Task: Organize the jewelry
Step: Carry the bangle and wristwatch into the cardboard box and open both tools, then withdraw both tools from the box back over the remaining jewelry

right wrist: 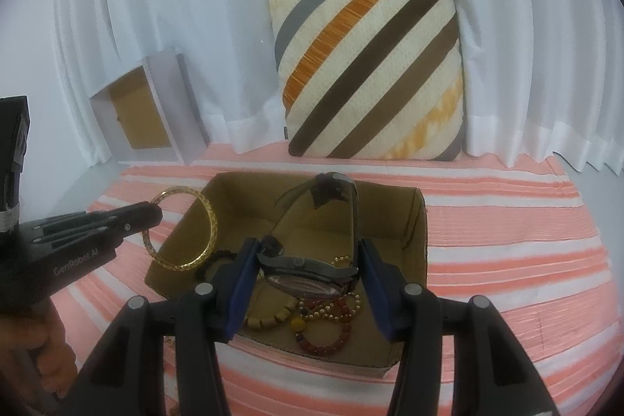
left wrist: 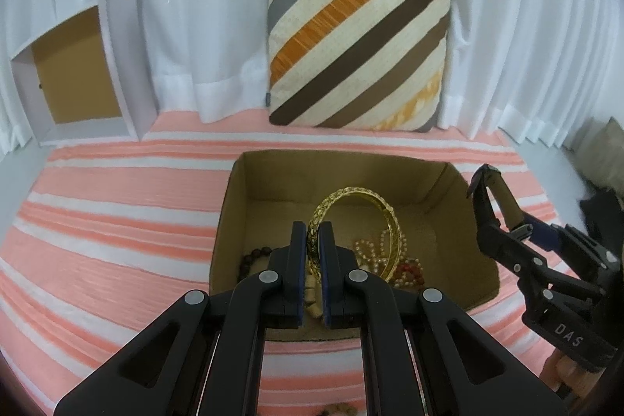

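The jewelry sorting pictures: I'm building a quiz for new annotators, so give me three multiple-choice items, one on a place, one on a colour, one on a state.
1. Where is the white box?
A. left of the pillow, against the curtain
B. inside the cardboard box
C. on the pillow

2. What colour is the bangle?
A. silver
B. gold
C. red

3. What does the right gripper hold?
A. nothing
B. beads
C. a watch

A: the white box stands left of the pillow.
B: the bangle in the left gripper is gold.
C: the right gripper clamps the watch.

Striped pink-white bed cover (left wrist: 117,205), cardboard box (left wrist: 448,213), white box (left wrist: 128,65), striped pillow (left wrist: 358,38)
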A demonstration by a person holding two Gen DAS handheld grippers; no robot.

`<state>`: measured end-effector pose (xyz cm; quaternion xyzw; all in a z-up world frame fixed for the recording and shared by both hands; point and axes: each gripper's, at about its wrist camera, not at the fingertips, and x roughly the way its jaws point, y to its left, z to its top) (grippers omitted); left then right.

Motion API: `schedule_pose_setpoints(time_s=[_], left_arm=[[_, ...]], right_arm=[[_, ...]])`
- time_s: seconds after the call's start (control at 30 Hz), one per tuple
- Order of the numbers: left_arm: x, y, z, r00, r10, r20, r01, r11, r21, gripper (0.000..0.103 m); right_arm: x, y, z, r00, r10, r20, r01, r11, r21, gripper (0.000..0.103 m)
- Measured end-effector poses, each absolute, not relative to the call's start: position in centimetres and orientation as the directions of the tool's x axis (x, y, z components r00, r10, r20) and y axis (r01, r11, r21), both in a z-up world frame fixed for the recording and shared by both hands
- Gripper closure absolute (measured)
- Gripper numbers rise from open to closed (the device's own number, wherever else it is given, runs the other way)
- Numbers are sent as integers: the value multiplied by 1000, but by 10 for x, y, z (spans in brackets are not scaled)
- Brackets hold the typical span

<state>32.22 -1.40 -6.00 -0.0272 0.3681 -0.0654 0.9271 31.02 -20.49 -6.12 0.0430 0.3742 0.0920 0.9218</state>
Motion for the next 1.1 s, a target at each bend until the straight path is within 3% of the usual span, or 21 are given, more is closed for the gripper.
schedule_pose_setpoints(time_s=[0.53,0.6,0.63,0.7,1.1], left_arm=[[354,-24,-100,669,-88,-738,75,996,-50,96],[355,-24,-103,666,-78,-742,65,997,-47,77],[354,-24,-103,669,-73,-739,58,997,-47,45],[349,-21,-100,701,-42,-712,26,999,-33,14],[324,-15,-70,761,-48,-647,21,999,-50,12]], right_arm=[[345,-204,-106,629,160,-760,-110,987,117,50],[348,-205,-112,618,160,-770,-106,987,119,49],[349,-206,-115,611,165,-774,-109,986,124,48],[349,-207,-118,608,166,-776,-110,986,125,43],[317,-208,-105,681,116,-723,-92,993,73,36]])
